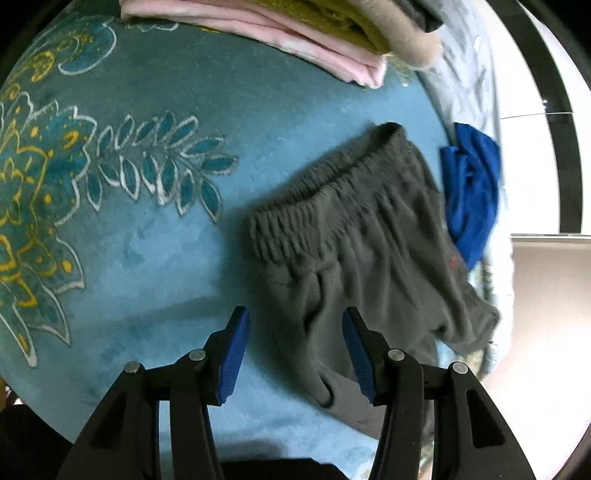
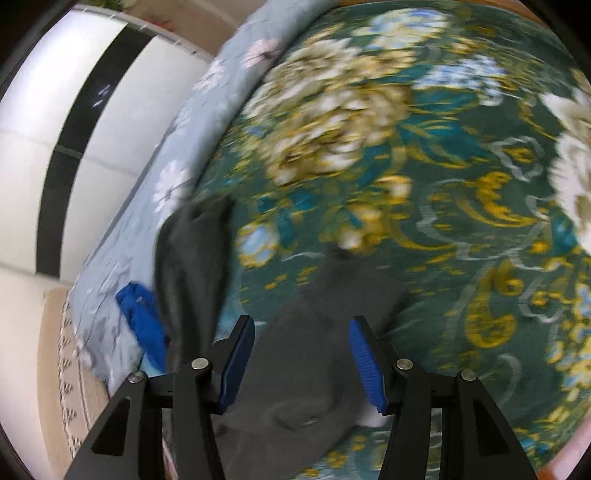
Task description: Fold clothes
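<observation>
Both jaws spread wide and empty, the left hand-held gripper (image 1: 295,347) and right hand-held gripper (image 2: 303,356) hover over grey shorts (image 1: 354,236) lying crumpled on the teal flowered blanket (image 1: 155,229), blue cloth (image 1: 471,192) just beside them, folded pile (image 1: 295,33) well apart.

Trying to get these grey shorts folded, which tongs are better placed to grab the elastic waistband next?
Probably left. The left tongs are open over the grey shorts, with the waistband sharp just ahead. The right tongs, open too, see only blurred grey cloth.
</observation>
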Available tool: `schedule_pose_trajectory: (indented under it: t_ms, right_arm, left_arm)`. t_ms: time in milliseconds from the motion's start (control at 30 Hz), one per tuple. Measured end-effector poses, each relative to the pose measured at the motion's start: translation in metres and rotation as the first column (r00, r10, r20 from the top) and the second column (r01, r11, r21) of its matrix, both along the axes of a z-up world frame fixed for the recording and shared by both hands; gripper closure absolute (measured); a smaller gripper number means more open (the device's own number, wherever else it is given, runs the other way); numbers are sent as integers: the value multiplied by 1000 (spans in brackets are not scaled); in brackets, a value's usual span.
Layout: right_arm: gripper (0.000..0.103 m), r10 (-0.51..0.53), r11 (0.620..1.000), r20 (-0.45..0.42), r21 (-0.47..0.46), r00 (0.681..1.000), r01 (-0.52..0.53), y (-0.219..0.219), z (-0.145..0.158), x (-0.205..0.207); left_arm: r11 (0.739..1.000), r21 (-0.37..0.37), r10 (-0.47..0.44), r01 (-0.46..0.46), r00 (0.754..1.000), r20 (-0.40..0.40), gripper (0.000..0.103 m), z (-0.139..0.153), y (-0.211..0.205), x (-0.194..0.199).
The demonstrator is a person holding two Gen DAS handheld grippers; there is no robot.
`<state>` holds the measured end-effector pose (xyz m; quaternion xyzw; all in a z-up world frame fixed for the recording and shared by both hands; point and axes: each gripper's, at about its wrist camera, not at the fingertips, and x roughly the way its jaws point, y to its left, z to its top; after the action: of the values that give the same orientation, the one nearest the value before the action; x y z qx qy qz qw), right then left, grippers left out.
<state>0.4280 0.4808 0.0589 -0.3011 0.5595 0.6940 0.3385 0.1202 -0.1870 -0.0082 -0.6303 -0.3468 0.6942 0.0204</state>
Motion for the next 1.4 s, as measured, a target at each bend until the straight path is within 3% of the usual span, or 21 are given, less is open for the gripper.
schedule_pose_trajectory:
  t_ms: [67,100,233,400,567,767,833,967,1133,1400]
  right_arm:
    - [46,-32,999,25,-10,999,32,3,-10,15]
    - [46,-38,999,24,-29,999,38,4,-17,20]
    - [46,-45,992,0,-117,999,45,4,-48,25]
    - [46,-70,984,-49,-166,996,60,-1,-72,12]
    - [49,-52,985,-65,-168,997,41,2,-76,2]
    - [80,-47,983,-49,-177,998,38,0,-74,-12]
    - [84,-20,987,-22,-162,1000,16,-1,-68,-18]
    - [88,66,996,-19,-56,998,-67,-2,-38,-24]
    - [90,61,998,2,21,998,-61,-4,-19,-6]
    - [90,50,998,108,-47,993,-45,-7,-57,7]
  left_arm:
    - [1000,-18,19,-19,1000,1,62,-2,1,-2]
    - [999,-16,29,-29,1000,-1,73,-3,2,-3]
    - [999,-39,37,-38,999,-7,89,-3,5,-2]
    - [997,-26,74,-74,997,-4,89,-4,1,-1]
    - [996,-29,86,-86,996,-10,89,-1,1,6]
    - [995,-61,82,-82,997,-15,89,2,5,4]
    - [994,-72,80,-81,997,-18,89,3,6,3]
    - [990,-112,82,-88,995,-56,93,12,9,4]
    - [983,-142,102,-117,989,-109,94,28,7,15]
    - [981,-102,161,-164,986,-37,95,13,0,14]
